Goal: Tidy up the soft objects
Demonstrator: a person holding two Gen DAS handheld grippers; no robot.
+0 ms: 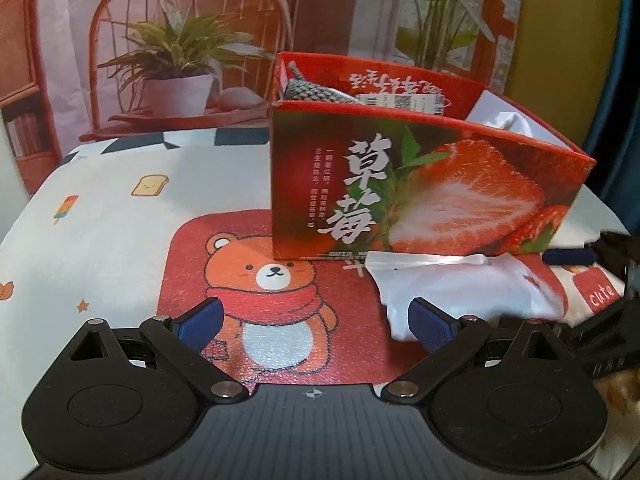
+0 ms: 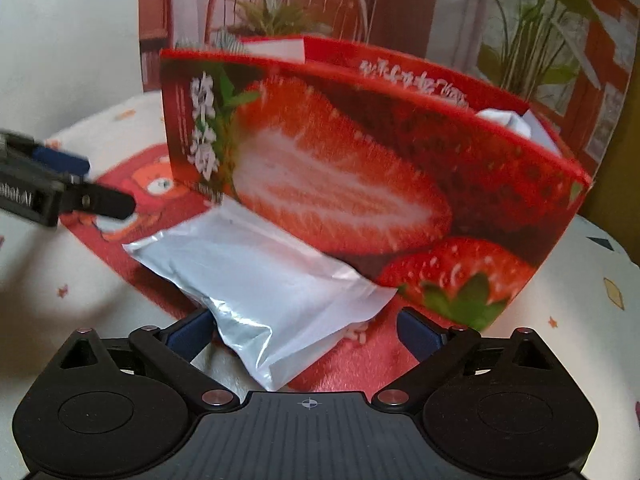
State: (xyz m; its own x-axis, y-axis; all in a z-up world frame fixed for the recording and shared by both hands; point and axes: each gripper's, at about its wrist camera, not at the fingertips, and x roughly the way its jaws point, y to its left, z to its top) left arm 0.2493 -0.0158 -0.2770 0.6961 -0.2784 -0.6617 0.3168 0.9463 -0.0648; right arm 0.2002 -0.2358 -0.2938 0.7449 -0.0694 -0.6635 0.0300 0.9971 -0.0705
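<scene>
On the table, over the red bear-print mat (image 1: 280,292), a white glossy plastic pouch (image 2: 260,280) lies flat against the foot of the tall red strawberry-printed cardboard box (image 1: 420,192).

Right gripper (image 2: 304,330): fingers spread wide, nothing pinched. The near corner of the pouch sits between the two blue pads (image 2: 188,334). No pad visibly presses on it; the left pad stands just beside its edge. From this gripper the pouch extends toward 12 o'clock, with its long axis running from 10 o'clock to 4 o'clock, parallel to the box front.

Left gripper (image 1: 316,320): fingers spread, empty, over the bear print. From this gripper the pouch lies at 2 o'clock, just beyond the right pad.

The right gripper is the nearer of the two and is the one lined up for a grasp.

Box contents: a grey knitted item (image 1: 316,92) at the far end and white fabric (image 1: 512,124) at the near end. The box is judged to be the destination, so the pouch must be lifted clear of its rim.
</scene>
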